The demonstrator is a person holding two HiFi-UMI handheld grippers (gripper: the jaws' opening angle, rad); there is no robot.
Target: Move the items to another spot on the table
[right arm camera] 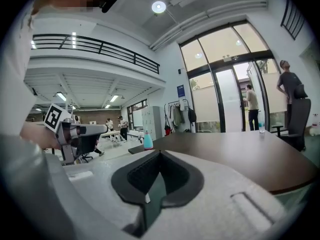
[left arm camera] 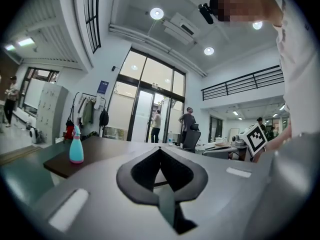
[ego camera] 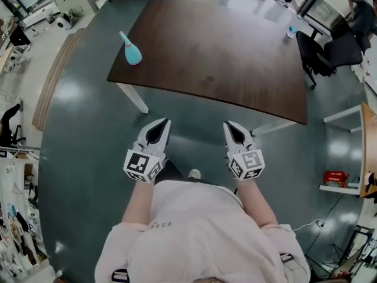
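The left gripper (ego camera: 161,124) and right gripper (ego camera: 231,126) are hovering side by side, short of the near edge of the surface (ego camera: 224,58). Both are keeping their jaws pressed together, pinching nothing. 1 teal spray bottle (ego camera: 131,50) with a pink top is standing upright by the surface's left edge, near its near-left corner, well apart from both grippers.

Your floor (ego camera: 82,128) is glossy grey-green. Black office chairs (ego camera: 330,55) off to your right, red box (ego camera: 336,177) on a white shelf (ego camera: 330,188) nearer you. Ahead: glass doors (left arm camera: 145,116), a person in a dark top (left arm camera: 188,120) beside them, grey lockers (left arm camera: 50,111), coat rack (left arm camera: 87,111).
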